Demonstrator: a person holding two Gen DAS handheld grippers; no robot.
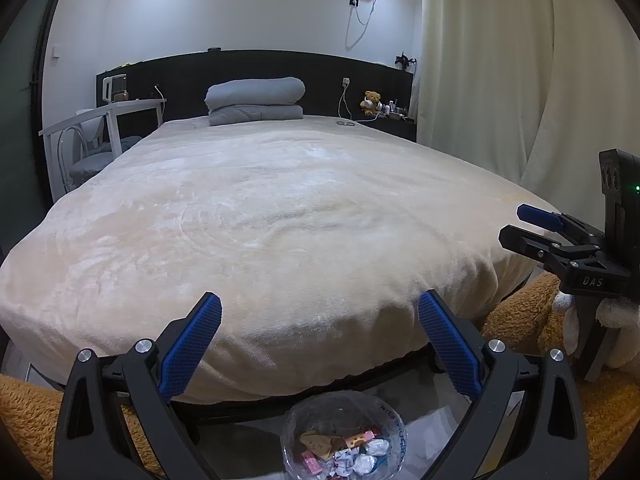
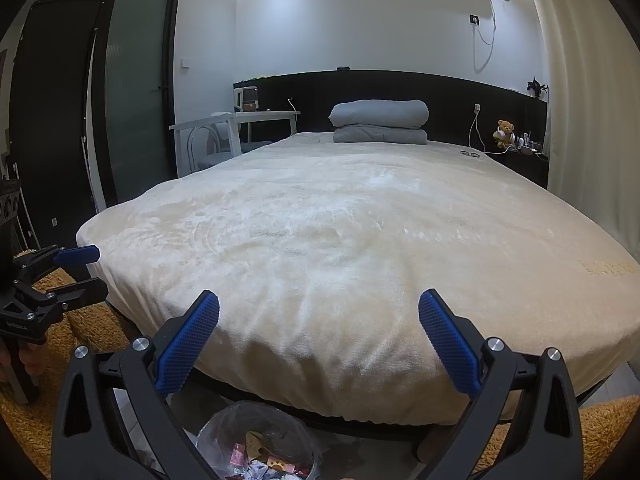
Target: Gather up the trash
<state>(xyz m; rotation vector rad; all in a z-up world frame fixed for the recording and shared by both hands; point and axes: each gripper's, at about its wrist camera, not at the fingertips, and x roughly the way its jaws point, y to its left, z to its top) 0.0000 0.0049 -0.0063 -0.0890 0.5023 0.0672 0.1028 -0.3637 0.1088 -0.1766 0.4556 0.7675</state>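
Since the bed (image 1: pixel 280 220) looks bare, the job seems nearly done: wrappers (image 1: pixel 344 452) sit in the bin bag (image 1: pixel 394 432) by its foot edge. Left gripper (image 1: pixel 320 344) and right gripper (image 2: pixel 319 344) gape wide, holding nothing.

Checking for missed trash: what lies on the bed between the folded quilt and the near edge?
Nothing: both views show bare blanket from the quilt to the near edge.

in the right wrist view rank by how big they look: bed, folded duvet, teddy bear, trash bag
1. bed
2. trash bag, though it sits nearest the camera and is cut off
3. folded duvet
4. teddy bear
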